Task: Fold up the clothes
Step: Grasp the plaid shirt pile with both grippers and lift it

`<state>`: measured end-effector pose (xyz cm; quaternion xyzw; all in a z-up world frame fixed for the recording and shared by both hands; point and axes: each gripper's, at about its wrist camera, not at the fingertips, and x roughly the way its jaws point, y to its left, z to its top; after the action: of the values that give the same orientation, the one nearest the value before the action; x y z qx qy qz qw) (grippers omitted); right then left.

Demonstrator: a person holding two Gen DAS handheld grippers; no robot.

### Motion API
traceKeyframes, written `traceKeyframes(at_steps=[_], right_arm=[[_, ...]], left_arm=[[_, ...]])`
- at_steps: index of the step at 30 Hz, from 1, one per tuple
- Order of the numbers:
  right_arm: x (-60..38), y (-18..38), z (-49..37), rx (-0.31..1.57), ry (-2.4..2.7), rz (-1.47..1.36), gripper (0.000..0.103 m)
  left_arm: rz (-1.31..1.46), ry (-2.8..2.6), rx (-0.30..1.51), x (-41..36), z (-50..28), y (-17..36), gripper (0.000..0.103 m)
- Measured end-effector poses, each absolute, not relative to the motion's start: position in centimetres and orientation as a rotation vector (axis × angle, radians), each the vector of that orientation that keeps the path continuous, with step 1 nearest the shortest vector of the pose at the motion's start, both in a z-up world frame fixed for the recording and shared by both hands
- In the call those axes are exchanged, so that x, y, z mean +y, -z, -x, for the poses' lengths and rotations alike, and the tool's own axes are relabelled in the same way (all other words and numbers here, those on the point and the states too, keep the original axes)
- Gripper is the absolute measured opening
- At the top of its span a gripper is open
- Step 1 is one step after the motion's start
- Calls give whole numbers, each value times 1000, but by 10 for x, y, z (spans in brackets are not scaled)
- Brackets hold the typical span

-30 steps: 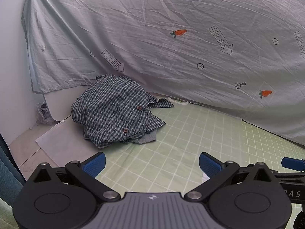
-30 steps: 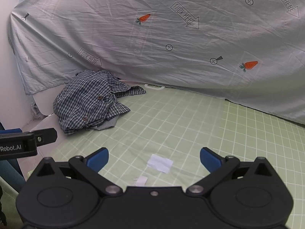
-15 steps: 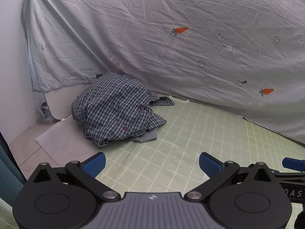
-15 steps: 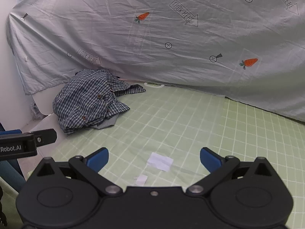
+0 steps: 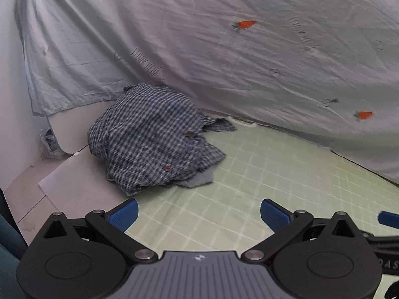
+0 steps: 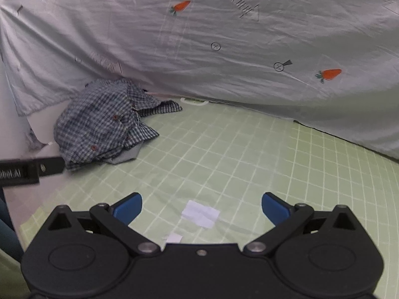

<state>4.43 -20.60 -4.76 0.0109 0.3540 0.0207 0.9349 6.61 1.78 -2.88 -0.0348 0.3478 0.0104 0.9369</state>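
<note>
A crumpled blue plaid shirt with brown buttons lies in a heap at the far left of the green grid mat, over a grey garment. It also shows in the right wrist view. My left gripper is open and empty, above the mat a short way in front of the shirt. My right gripper is open and empty, farther right over the mat. The left gripper's side shows at the left edge of the right wrist view.
A grey sheet printed with carrots hangs behind the mat. Two white paper scraps lie on the mat below the right gripper. A white board and bare floor lie left of the mat. The right gripper's tip shows at right.
Both grippers have moved forward toward the shirt, which now looks larger. Both stay open. The shirt has not moved.
</note>
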Motion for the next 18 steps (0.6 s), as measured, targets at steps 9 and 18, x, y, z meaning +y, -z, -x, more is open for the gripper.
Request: traceKeyframes(at_steps=[9,18], right_arm=[[-185,71,-158,792,-112,-24,103],[-149,87,-298,841,-243,-71,101]], left_arm=[[222,-216,792,91,-155,61,103],[337,-394,867,155,-239,96,103]])
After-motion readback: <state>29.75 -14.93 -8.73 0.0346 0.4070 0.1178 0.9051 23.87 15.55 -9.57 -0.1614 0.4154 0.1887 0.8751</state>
